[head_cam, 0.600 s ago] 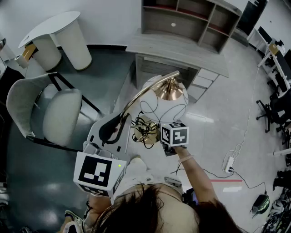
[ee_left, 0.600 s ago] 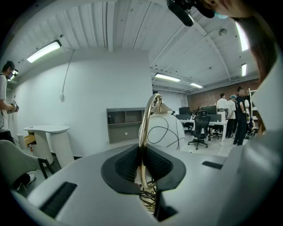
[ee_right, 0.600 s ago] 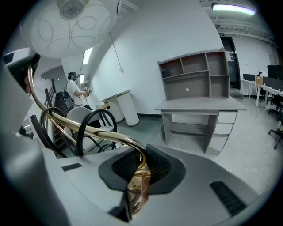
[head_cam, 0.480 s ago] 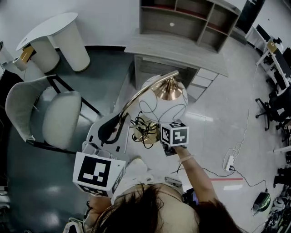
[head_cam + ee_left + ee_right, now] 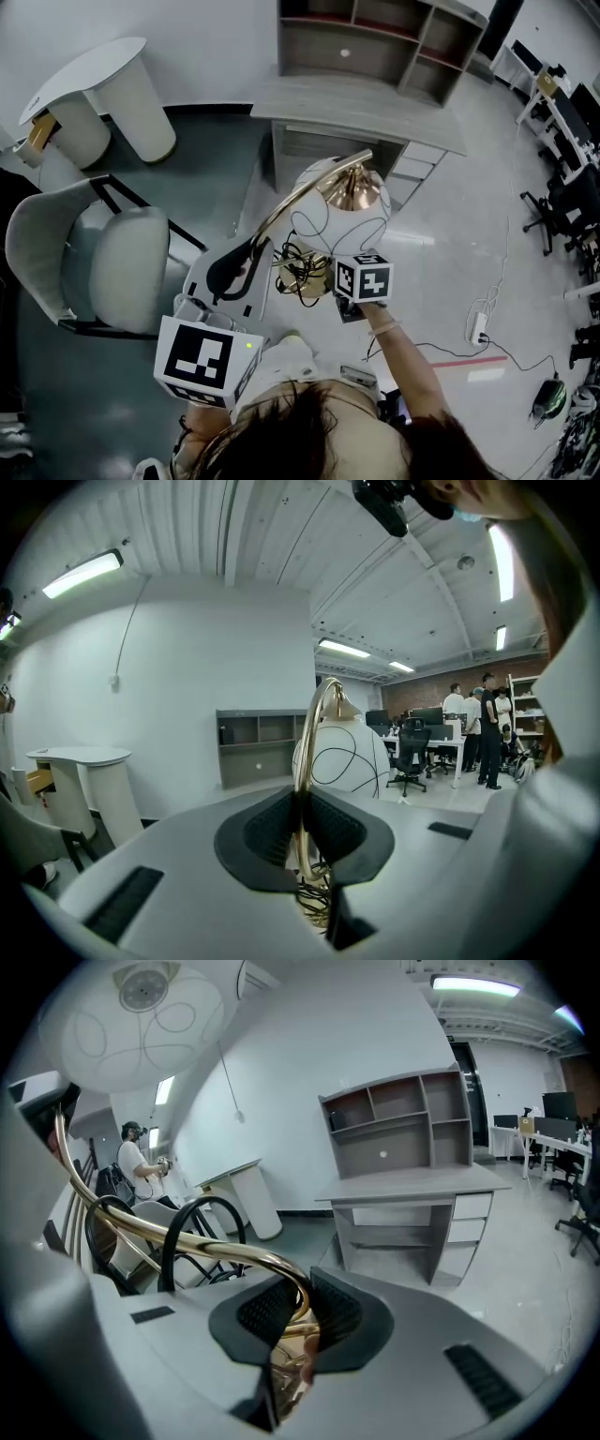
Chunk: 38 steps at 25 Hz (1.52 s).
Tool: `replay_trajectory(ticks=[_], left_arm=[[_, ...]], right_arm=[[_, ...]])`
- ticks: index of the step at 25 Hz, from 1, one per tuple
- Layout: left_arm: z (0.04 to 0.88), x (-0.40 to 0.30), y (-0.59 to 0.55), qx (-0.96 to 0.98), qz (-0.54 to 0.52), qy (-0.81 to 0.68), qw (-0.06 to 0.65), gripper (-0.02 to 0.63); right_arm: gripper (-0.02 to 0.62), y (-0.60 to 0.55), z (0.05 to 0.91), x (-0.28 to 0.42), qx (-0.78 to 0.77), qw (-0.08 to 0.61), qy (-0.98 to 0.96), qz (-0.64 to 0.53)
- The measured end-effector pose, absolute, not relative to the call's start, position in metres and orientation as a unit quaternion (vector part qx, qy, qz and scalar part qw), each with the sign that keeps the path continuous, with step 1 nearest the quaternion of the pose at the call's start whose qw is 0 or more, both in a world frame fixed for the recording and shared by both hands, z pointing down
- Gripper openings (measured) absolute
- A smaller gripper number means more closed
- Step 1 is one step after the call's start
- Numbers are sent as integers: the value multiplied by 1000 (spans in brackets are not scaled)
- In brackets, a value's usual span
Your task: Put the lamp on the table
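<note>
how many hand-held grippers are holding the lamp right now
2. The left hand-held gripper is shut on the curved gold stem of the lamp; the right hand-held gripper is shut on that stem too.

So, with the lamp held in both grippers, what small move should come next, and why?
Probably carry the lamp forward toward the grey desk, both jaws kept shut. The left gripper and right gripper each clamp its gold stem, and the lamp hangs in the air short of the desk top, which lies ahead.
</note>
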<state>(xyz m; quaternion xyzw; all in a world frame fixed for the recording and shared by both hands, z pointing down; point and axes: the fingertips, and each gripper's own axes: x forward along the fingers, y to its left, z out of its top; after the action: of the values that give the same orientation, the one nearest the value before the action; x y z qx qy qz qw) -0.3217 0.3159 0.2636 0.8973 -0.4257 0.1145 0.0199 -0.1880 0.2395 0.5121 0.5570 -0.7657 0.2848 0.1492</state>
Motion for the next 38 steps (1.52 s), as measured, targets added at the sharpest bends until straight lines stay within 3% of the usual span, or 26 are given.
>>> replay_trajectory(ticks=[18, 38], left_arm=[[270, -328, 296, 914, 110, -389, 20, 32], [266, -278, 209, 919, 114, -377, 17, 32]], right_arm=[[53, 227, 522, -191, 591, 142, -738, 293], [52, 146, 523, -148, 600, 131, -728, 304]])
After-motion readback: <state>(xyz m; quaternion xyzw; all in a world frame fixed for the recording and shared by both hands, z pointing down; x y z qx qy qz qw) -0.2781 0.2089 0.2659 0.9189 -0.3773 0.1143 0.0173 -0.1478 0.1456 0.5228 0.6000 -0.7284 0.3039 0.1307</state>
